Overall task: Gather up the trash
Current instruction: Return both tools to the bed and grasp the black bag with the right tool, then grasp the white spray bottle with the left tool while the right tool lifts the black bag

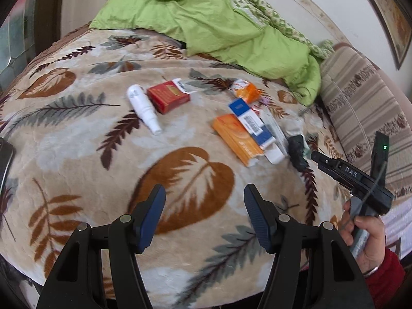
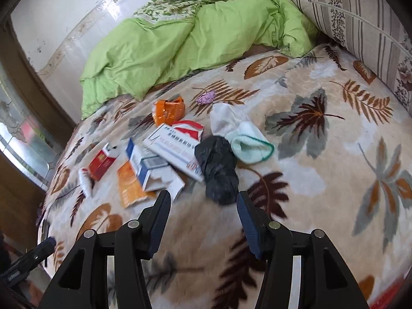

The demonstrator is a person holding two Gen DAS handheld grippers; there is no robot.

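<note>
Trash lies on a leaf-patterned blanket [image 1: 77, 134]. In the left wrist view I see a white bottle [image 1: 143, 108], a red box [image 1: 168, 97], an orange box [image 1: 235, 137], a blue-and-white box [image 1: 253, 122], a small orange packet [image 1: 247, 91] and a crumpled black bag [image 1: 298, 152]. My left gripper [image 1: 204, 200] is open and empty, well short of them. My right gripper [image 2: 203, 206] is open and empty, just in front of the black bag [image 2: 217, 170]. The red box [image 2: 101, 164], orange box [image 2: 130, 185], blue-and-white box [image 2: 146, 164] and a long white box [image 2: 172, 148] lie to its left.
A green quilt [image 1: 206, 23] is bunched at the back of the bed. A striped pillow [image 1: 360, 113] lies at the right. A white sock with a green cuff [image 2: 247, 141], a torn orange wrapper [image 2: 170, 110] and a purple scrap [image 2: 206, 97] lie near the pile.
</note>
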